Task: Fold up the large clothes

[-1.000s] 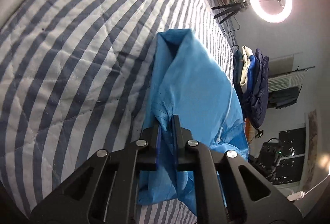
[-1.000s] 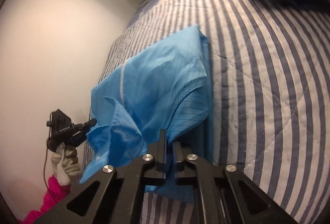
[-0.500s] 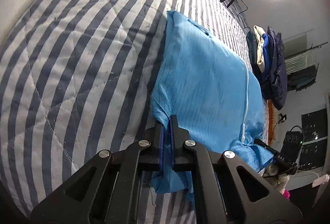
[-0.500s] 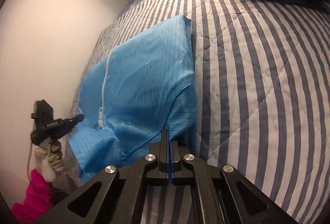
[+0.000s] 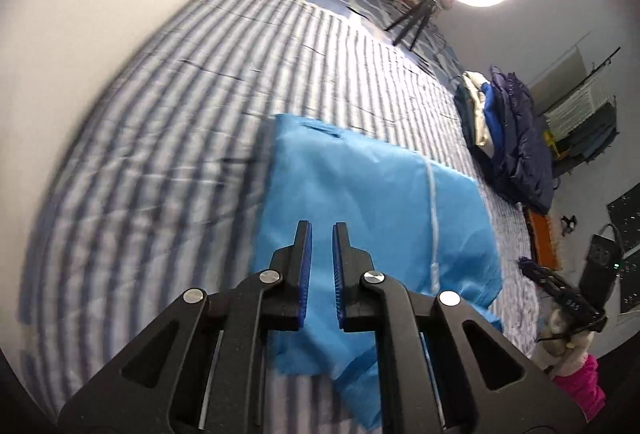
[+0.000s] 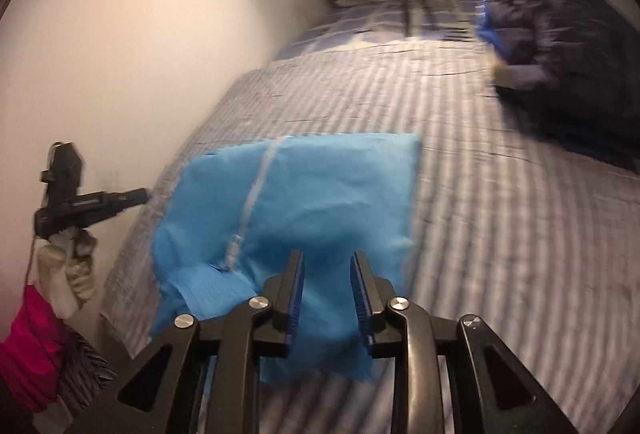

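Here, thin crinkled blue garment [image 5: 372,202] folded rectangular on striped quilt [image 5: 160,138], both tools [image 5: 321,230] [image 6: 327,260] opening, pinching nothing.

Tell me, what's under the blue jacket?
The blue jacket lies folded on the striped bed cover, which shows all around it. Whatever is tucked inside the folds is hidden.

left hand-held gripper [image 5: 321,230]: jaws opening, empty | blue garment [image 5: 368,202]: folded on striped bedspread [image 5: 160,154]
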A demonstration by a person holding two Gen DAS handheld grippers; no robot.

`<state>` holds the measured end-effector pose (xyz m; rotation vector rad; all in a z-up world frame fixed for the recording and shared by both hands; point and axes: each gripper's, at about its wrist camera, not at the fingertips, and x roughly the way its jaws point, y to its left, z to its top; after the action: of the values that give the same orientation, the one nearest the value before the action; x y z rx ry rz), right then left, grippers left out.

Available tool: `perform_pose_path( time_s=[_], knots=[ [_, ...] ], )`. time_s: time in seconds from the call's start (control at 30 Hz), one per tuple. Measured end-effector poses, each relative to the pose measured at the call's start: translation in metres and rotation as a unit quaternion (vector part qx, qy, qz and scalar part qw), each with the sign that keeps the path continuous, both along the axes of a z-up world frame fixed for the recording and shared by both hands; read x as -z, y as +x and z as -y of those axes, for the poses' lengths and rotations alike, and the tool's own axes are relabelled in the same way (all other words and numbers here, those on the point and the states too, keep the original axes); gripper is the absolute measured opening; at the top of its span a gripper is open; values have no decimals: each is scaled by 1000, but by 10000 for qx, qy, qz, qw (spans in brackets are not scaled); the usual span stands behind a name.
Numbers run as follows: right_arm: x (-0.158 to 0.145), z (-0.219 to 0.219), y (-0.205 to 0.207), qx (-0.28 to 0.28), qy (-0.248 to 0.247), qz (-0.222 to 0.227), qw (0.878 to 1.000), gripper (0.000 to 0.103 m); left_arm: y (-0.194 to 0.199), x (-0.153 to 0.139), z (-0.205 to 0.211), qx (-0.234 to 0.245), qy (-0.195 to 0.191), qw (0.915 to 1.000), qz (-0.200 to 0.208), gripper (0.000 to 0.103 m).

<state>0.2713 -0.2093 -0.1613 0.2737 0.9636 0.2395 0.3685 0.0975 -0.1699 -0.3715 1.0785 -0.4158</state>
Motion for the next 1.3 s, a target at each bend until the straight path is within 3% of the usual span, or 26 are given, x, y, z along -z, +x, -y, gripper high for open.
perform_pose_path(
  time_s=[0.07, 0.2, 0.3, 0.37, 0.47, 0.6, 0.73, 0.87, 1.0, 1.13, 1.3],
  knots=[
    [14, -6, 15, -33, -29, -102, 9999, 25, 8, 12, 10, 131, 62, 9998, -125, 7],
    [55, -6, 29, -3, -81, -579, 9983, 24, 18, 39, 26, 306, 546, 9976, -286, 7],
    [73, -5, 32, 71, -114, -833, 9964, 22, 25, 62, 25, 285, 609, 9962, -558, 7],
    [71, -7, 33, 79, -168, -848, 9962, 22, 23, 61, 20, 219, 532, 9966, -597, 7],
    [44, -12, 25, -88, -48, -633, 9979, 26, 6, 36, 12, 213, 318, 9985, -391, 7],
    [2, -29, -5, -634, 258, -290, 9972, 26, -39, 3, 10, 531, 294, 9982, -8, 7],
    [-19, -60, -29, -1356, 503, -190, 9893, 24, -89, -6, 22, 978, 188, 9950, 68, 7],
    [-11, -97, -34, -1892, 498, -392, 9799, 20, -111, 1, 48, 1461, 291, 9888, -5, 7],
    [10, -121, -33, -2051, 213, -654, 9763, 18, -110, 10, 64, 1509, 502, 9873, 0, 7],
    [26, -140, -16, -1998, -111, -800, 9765, 17, -98, 26, 67, 1424, 805, 9865, -44, 7],
    [29, -148, 19, -1776, -307, -748, 9808, 17, -98, 39, 70, 1523, 893, 9843, -58, 7]
  ],
)
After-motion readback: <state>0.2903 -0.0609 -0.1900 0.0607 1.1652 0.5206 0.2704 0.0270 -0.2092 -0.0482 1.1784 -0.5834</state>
